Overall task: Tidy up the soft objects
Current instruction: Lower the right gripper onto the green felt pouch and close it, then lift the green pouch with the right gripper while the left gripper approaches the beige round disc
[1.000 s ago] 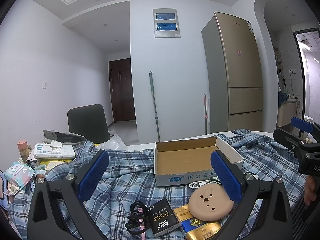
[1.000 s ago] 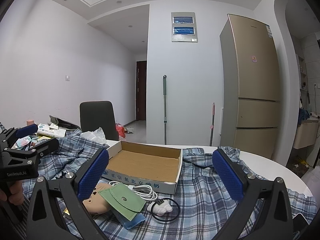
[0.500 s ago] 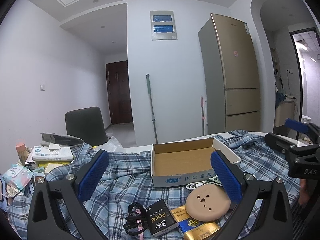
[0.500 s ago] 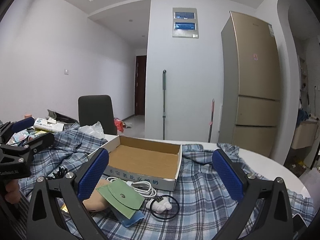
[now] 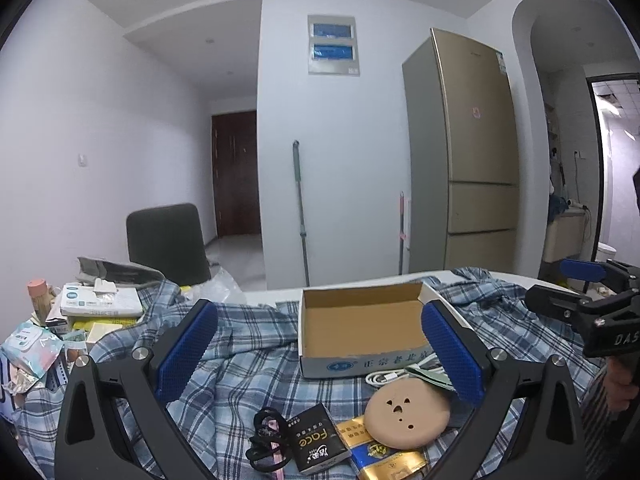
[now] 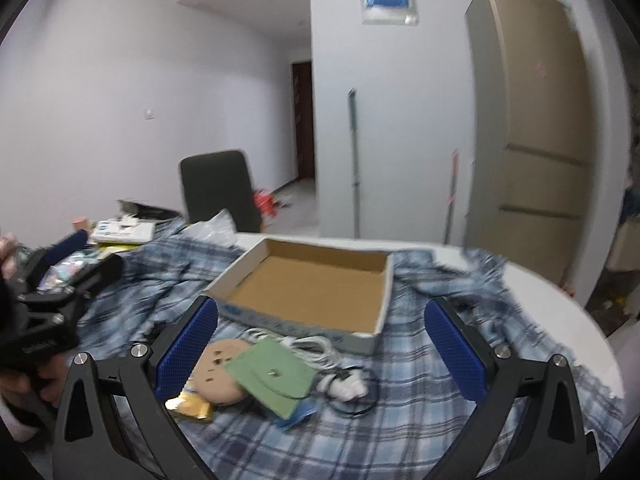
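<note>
Cardboard, the shallow open box [image 6: 316,288] on the plaid-clothed counter [image 6: 400,420] holds nothing, so I judge the sorting barely begun. Just in front of the box lie the green felt pouch [image 6: 272,376], the round tan pad [image 6: 216,372] and a white cable [image 6: 308,344]. My left tongs [image 5: 320,356] and right tongs [image 6: 320,352] gape wide, holding nothing.

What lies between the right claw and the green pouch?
Nothing visible. The open right claw hangs above the green pouch, which lies on top of the tan round pad, in front of the cardboard box.
</note>
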Tool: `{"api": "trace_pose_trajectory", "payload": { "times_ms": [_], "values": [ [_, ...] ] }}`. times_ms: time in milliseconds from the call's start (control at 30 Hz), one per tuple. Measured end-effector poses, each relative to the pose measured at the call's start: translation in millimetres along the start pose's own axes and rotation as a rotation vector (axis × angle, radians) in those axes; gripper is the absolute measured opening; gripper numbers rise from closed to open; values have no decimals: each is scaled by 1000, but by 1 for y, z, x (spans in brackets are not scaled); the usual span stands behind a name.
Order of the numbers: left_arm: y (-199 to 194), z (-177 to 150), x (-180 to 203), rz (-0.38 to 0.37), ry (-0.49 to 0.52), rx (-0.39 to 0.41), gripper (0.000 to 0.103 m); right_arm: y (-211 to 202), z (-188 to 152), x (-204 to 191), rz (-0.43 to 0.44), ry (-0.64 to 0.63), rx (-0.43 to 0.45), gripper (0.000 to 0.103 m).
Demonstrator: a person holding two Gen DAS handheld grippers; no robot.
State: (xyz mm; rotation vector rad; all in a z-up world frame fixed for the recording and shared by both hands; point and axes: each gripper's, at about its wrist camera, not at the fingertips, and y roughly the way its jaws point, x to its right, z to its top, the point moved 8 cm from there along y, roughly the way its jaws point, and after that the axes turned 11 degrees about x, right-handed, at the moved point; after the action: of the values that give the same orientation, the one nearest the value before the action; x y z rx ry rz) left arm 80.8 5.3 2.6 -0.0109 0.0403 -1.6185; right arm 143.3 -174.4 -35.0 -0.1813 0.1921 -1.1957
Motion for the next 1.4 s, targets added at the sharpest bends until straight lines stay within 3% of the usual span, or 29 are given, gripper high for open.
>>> {"api": "trace_pose_trajectory", "payload": {
  "times_ms": [100, 200, 300, 467, 633, 833, 1067, 1400],
  "values": [
    [2, 0, 0, -19, -7, -4, 103, 13, -3, -3, 57, 71, -76, 102],
    [1, -5, -6, 17, 10, 19, 103, 31, -15, -6, 81, 111, -154, 97],
    [4, -13, -12, 34, 5, 25, 103, 51, -33, -8, 51, 112, -238, 93],
    [15, -21, -24, 66, -31, -19, 103, 78, -63, -15, 112, 243, -397, 87],
    [16, -21, -27, 65, -30, -19, 103, 99, -86, -17, 107, 327, -513, 79],
    [12, -19, -26, 59, -31, -6, 103, 107, -106, -24, 129, 366, -580, 72],
    [12, -19, -24, 58, -25, -9, 103, 107, -112, -19, 135, 378, -613, 73],
    [12, -19, -24, 58, -26, -10, 103, 108, -129, -8, 156, 504, -664, 76]
  ]
}}
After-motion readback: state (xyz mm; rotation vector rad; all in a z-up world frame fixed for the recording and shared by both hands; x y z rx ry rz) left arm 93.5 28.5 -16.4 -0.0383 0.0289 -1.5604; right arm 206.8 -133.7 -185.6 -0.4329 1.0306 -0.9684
